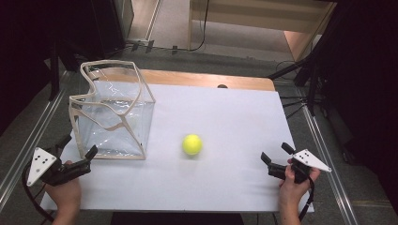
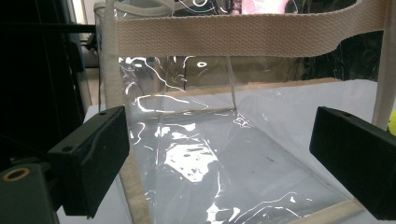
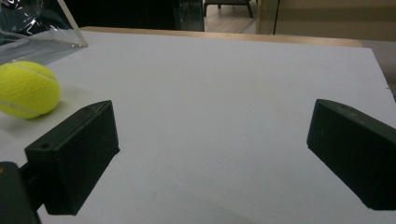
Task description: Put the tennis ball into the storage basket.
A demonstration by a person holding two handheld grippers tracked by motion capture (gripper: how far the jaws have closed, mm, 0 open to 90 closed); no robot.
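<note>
A yellow tennis ball lies near the middle of the white table top; in the right gripper view the ball sits at the far left. A clear plastic bag with beige webbing trim stands upright at the left. My left gripper is open at the bag's near left corner, and the bag wall stands close in front of its jaws. My right gripper is open at the table's right side, low over bare surface, nothing between its jaws.
The white top rests on a wooden table whose back edge shows behind it. Metal rails run along both sides. Cables and dark stands crowd the floor at the back right.
</note>
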